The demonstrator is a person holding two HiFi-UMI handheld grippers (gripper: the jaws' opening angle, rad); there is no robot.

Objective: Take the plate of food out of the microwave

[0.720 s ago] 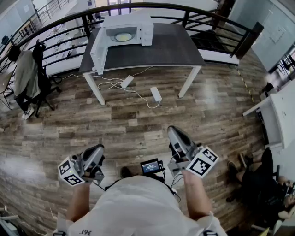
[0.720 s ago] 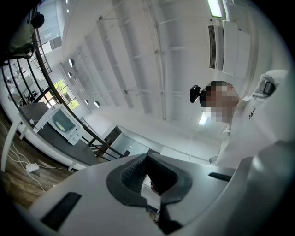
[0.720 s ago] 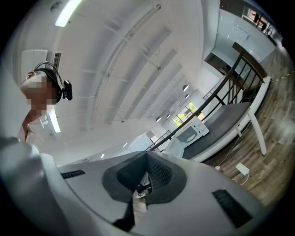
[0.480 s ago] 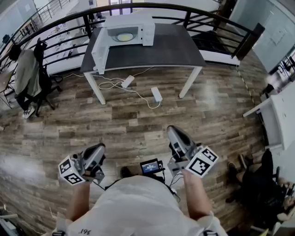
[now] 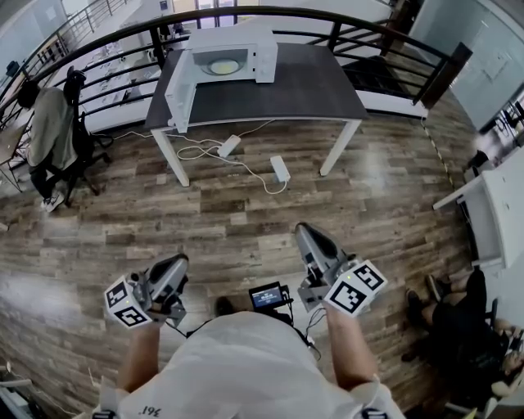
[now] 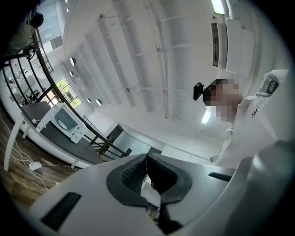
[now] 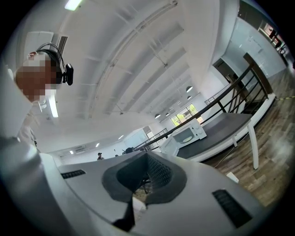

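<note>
Inside the open white microwave (image 5: 229, 51) on the dark rectangular table (image 5: 303, 82) sits the round pale plate of food (image 5: 223, 66), probably rigid, breakable and slick, best pinched at its rim, while the left gripper (image 5: 176, 263) and right gripper (image 5: 304, 232) are closed, empty.

Bright, even light fills every view. In the head view, pale glare patches sit on the wooden floor (image 5: 372, 168) (plank sheen, strongest right of centre), and the shadow under the surface (image 5: 270, 86) is faint. A ceiling strip light (image 6: 217, 5) burns out to white in the left gripper view. Fisheye distortion bows the railing (image 5: 446, 74), and both gripper views have black corners. The left hand-held gripper (image 6: 146, 159) and the right hand-held gripper (image 7: 147, 159) look soft so near the lens.
</note>
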